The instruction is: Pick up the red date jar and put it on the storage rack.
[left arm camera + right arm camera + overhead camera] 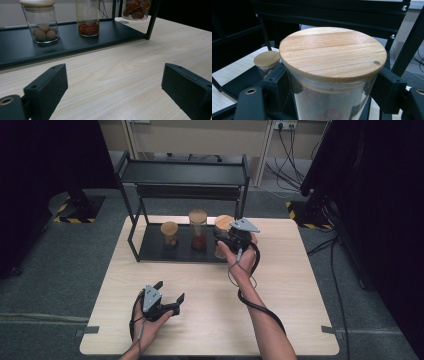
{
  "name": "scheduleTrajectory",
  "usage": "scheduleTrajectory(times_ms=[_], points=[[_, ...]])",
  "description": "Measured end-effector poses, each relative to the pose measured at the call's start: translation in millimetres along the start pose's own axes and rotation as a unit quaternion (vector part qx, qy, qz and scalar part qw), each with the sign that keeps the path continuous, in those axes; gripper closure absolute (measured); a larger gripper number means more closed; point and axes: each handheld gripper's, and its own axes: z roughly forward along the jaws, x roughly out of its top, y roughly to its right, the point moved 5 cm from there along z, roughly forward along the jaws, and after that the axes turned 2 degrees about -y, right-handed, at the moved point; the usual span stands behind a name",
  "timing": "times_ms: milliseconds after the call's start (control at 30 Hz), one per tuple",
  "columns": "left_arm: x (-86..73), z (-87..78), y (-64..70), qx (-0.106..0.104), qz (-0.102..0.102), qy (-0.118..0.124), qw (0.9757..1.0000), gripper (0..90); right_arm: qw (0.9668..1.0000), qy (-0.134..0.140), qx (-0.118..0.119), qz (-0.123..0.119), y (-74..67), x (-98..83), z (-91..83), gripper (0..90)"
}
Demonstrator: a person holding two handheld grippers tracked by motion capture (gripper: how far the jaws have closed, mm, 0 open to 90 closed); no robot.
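Note:
My right gripper (229, 240) is shut on a glass jar (222, 226) with a wooden lid (332, 53), one pad (277, 83) on each side of the glass. The jar holds reddish-brown pieces (136, 8) and hangs by the right end of the black rack's lower shelf (150, 249). Two more lidded jars stand on that shelf: a short one with round brown balls (41, 22) and a taller one with red contents (88, 20). My left gripper (171, 291) rests low over the table's front left, open, with bare wood between its fingers (50, 85).
The black rack has an upper shelf (182, 172) and thin posts (151, 20) beside the held jar. The wooden table (280, 320) stretches bare to the right and front. Dark stands and cables sit on the floor behind and at the sides.

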Motion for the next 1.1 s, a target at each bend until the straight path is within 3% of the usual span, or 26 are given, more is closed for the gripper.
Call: scheduleTrajectory(times_ms=[1100], points=[[0.0,-0.1,0.1,-0.001,-0.001,0.001,1.0,6.2,0.9993,-0.028,-0.026,0.005,0.6,2.4,39.7,25.4]])
